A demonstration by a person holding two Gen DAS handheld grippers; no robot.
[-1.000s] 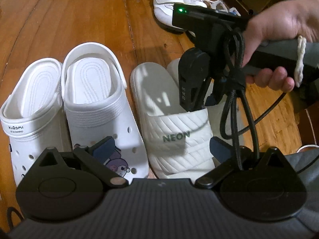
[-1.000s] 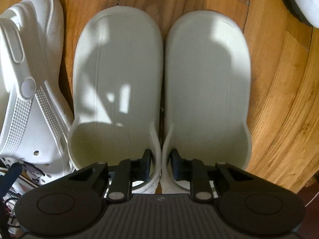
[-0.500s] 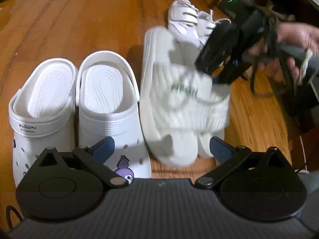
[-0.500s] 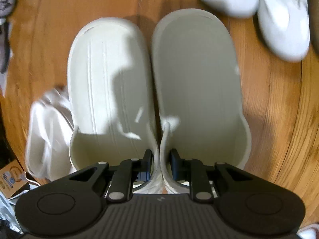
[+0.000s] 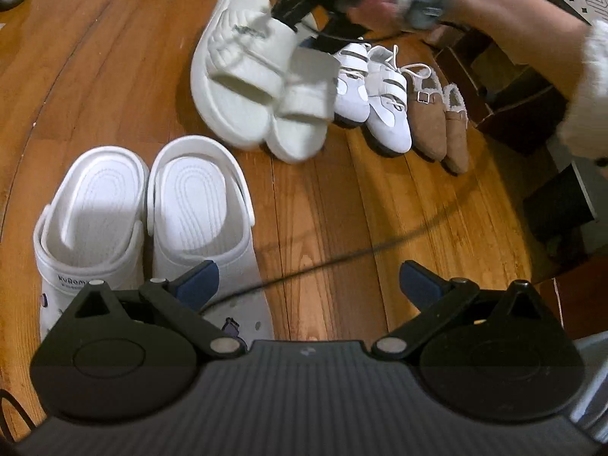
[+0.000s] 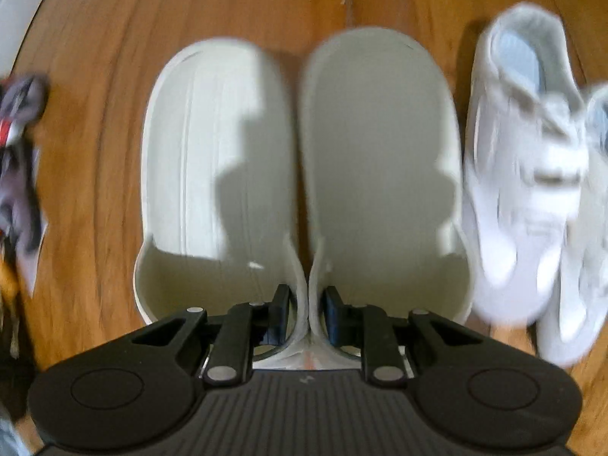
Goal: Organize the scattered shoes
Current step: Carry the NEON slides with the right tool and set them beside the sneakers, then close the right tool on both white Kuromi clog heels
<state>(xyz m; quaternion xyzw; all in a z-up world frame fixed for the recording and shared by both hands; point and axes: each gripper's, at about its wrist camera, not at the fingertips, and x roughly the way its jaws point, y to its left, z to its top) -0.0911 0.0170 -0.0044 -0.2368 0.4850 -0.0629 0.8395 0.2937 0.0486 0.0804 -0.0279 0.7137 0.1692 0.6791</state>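
- step in hand: carrying the pair of white slides [image 6: 304, 159] toward the row of shoes on the wooden floor [image 5: 114, 57].
- right tool [image 6: 304, 315]: jaws nearly closed, pinching the two inner strap edges of the slides together; both slides hang below it, off the floor.
- in the left wrist view the slides are blurred, just beside the white sneakers [image 5: 374, 91]; brown fur-lined clogs [image 5: 437, 114] come next in that row.
- left tool [image 5: 307, 281]: jaws wide apart, holding nothing, above the white crocs [image 5: 144, 205], which sit paired nearer the camera.
- next move, as i judge it: lower the slides onto bare floor beside the sneakers, toes in line with the row, then part the jaws.
- watch: the pinch is on thin strap edges; one slide may slip.
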